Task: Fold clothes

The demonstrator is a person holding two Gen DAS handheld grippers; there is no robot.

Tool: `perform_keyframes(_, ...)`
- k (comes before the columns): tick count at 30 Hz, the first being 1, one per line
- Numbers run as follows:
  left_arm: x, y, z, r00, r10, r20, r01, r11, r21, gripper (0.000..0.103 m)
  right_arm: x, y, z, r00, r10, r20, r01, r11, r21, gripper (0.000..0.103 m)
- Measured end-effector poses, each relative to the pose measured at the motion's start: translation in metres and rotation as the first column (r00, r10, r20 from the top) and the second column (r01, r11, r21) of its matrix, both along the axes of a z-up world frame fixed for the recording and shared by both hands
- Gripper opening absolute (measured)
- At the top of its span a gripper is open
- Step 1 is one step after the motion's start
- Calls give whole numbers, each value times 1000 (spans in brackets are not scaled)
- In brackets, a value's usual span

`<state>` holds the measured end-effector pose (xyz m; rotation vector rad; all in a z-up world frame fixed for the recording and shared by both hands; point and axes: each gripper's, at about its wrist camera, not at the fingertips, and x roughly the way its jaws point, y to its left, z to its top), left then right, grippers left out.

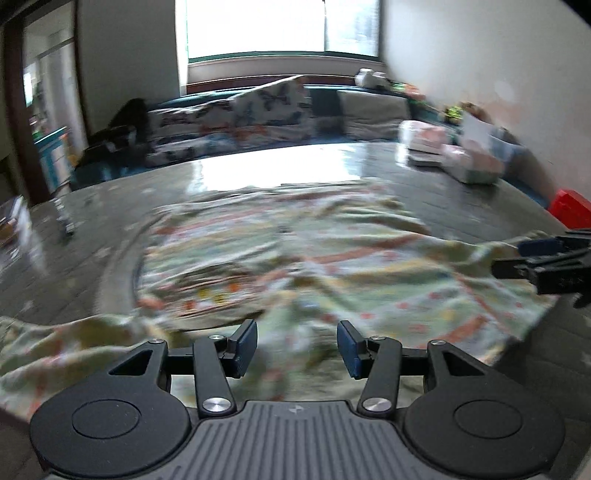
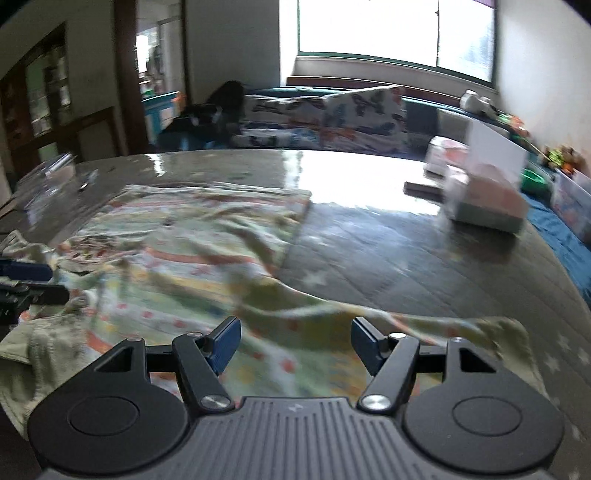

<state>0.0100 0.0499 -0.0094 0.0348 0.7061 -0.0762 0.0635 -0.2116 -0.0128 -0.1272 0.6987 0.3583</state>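
The left gripper [image 1: 297, 345] hangs with its jaws apart and nothing between them, over the near edge of the patterned garment [image 1: 295, 258]. This garment lies spread and wrinkled on the grey table [image 2: 406, 251], not yet folded, I think. The right gripper [image 2: 293, 345] is also apart and empty.

— Where are we?
— We're in a home's living room: a cushioned bench [image 2: 332, 110] with butterfly-print pillows under a bright window [image 2: 369, 29], toys [image 2: 557, 153] along the wall, a doorway [image 2: 155, 66] beyond.
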Motion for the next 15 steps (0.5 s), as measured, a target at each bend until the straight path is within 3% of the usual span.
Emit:
perform_keyframes(8, 10, 54, -6, 989, 151, 6, -151, 989, -6, 50, 11, 36, -5, 996, 89, -8, -89, 996, -13, 68)
perform_keyframes(15, 21, 85, -16, 976, 219, -10, -219, 976, -19, 50, 16, 51, -15, 992, 123, -35, -124, 992, -20, 68)
